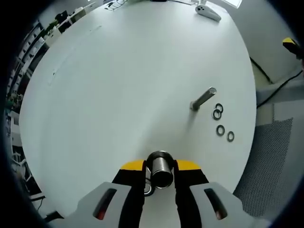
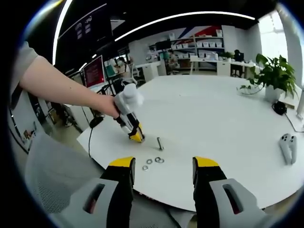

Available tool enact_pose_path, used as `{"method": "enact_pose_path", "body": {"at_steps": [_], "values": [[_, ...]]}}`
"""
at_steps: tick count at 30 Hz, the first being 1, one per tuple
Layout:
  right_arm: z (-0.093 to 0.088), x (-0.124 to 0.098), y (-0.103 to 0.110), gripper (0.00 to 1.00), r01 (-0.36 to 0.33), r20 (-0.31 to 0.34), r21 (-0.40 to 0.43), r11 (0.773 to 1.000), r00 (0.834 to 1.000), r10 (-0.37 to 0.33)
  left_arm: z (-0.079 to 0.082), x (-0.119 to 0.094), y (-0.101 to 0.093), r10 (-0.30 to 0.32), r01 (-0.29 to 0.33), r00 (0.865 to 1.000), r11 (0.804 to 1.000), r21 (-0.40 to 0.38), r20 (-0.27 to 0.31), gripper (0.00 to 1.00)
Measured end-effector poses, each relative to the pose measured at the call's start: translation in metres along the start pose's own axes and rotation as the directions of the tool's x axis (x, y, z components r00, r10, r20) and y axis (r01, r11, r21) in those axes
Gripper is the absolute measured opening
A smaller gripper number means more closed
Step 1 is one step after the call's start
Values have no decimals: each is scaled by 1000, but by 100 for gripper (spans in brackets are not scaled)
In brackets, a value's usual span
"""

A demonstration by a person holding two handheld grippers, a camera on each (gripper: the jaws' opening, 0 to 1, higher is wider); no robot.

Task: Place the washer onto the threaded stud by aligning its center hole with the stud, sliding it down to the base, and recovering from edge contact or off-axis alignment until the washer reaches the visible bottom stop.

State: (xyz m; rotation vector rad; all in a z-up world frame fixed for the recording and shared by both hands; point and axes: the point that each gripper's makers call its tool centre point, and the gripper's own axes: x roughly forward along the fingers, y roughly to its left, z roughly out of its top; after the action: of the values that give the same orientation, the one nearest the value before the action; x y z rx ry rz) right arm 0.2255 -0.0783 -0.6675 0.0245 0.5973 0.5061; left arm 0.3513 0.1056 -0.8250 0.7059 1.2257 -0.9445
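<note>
While the left claw (image 1: 160, 183) rests low on the white tabletop (image 1: 118, 85), its jaws are closed around a short metal cylinder (image 1: 160, 168) whose open end faces the camera; a ring-like piece, perhaps a washer, sits at the cylinder's base on the left, though I cannot tell for sure. To the right of it in the left gripper view the threaded stud (image 1: 203, 99) stands on the tabletop, leaning in the picture, with nothing visibly slid onto it. Just beside the stud, further right, four loose washers (image 1: 220, 129) lie flat in a short row, two of them touching or overlapping.

In the right gripper view, a person's bare arm comes in from the left holding the left claw (image 2: 137, 137) down on the tabletop (image 2: 228, 118), close beside the stud (image 2: 160, 143), with the washers (image 2: 153, 161) lying nearer the camera. The right claw (image 2: 164, 178) hangs over the near edge, jaws spread wide and carrying nothing, well apart from the washers. A white controller-like object (image 2: 288, 146) lies far right.

The main risks, as I judge them: the thin washers lie flat, so a claw could slip off one or drag two together, and a tilted washer could catch on the stud's top threads and jam before reaching the base.
</note>
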Motion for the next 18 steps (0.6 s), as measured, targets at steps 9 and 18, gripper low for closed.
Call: {"method": "enact_pose_path", "body": {"at_steps": [9,18], "values": [[3,1,4,54,-42,-14,-1,999,999,42,4,-15,6,2,0,999,999,-35,37,26],[15,14,11,54,-81,-28,-54,995,996,79,-8,-17,3,2,-1,1000,999,-45,30,26]]}}
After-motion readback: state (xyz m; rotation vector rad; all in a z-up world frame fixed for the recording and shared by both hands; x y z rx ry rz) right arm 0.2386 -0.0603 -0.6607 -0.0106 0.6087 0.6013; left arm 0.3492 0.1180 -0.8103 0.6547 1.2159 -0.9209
